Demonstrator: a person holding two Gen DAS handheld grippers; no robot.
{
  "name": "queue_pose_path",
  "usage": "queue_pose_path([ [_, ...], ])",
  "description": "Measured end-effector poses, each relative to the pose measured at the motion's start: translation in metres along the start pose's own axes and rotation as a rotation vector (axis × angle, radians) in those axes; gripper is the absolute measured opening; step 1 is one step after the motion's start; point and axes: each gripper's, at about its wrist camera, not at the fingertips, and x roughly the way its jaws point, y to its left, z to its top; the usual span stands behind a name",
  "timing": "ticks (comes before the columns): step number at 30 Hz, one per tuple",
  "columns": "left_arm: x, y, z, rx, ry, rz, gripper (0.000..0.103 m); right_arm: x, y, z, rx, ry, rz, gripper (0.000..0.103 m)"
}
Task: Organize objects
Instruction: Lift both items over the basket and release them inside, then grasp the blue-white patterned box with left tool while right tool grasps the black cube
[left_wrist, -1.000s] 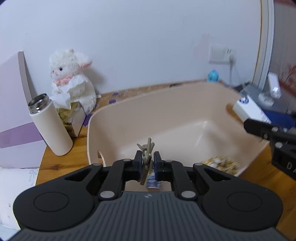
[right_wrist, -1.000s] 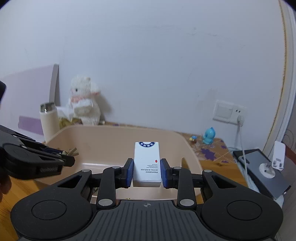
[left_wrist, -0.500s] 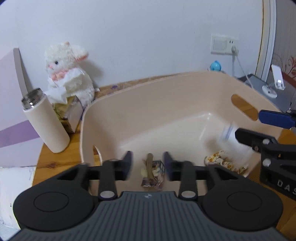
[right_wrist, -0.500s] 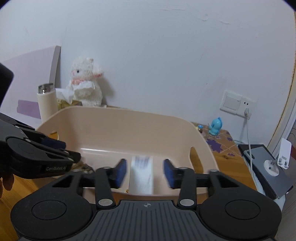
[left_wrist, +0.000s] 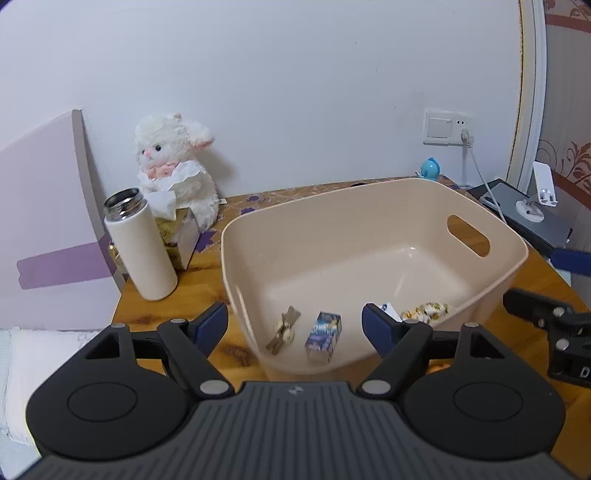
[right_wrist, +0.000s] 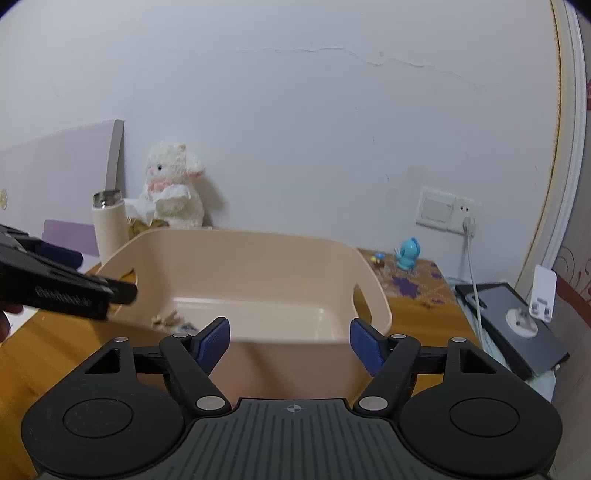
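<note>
1. The beige plastic basket (left_wrist: 369, 236) with cut-out handles sits on the wooden table top (left_wrist: 155, 314), in front of a white wall.
2. On its floor, at the near side, lie a small bunch of tan keys (left_wrist: 283, 329), a little blue-and-white box (left_wrist: 323, 336), a white card box (left_wrist: 388, 309) half hidden behind a blue pad, and a crinkled gold-patterned wrapper (left_wrist: 424, 309).
3. The keys and the blue-and-white box lie just beside each other, apart from the wrapper further right.
4. The left gripper (left_wrist: 295, 325) has just been opening; its jaws stand spread wide above the near rim of the basket, with nothing pinched between the blue pads.
5. The right gripper (right_wrist: 290, 341) has just been opening too; its jaws are spread, nothing between them, and it points over the basket's near wall.
6. In the right wrist view the left gripper's black fingers reach in from the left over the basket's corner; in the left wrist view the right gripper's fingers show at the right edge.
7. Left of the basket stands a cream cylindrical flask (left_wrist: 138, 245) with a steel mouth, upright, lid off.
8. Behind it sits a tissue box (left_wrist: 181, 236) with a white tissue sticking up, and a fluffy white plush lamb (left_wrist: 173, 162) leans against the wall.
9. At the far right, a small turquoise figurine (right_wrist: 406, 254) stands under a white wall socket (right_wrist: 447, 208) with a plugged-in cable.
</note>
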Motion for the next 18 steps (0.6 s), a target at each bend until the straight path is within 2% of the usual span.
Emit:
queue_pose_path([
  [7,-0.013,0.003,-0.028,-0.013,0.041,-0.026,0.087,-0.003,0.000,-0.033,-0.022,0.074,-0.003,0.077],
  [18,0.015,-0.007,-0.072,0.007,0.186,-0.041,0.087,0.012,0.001,-0.075,-0.040,0.196,0.017,0.078],
])
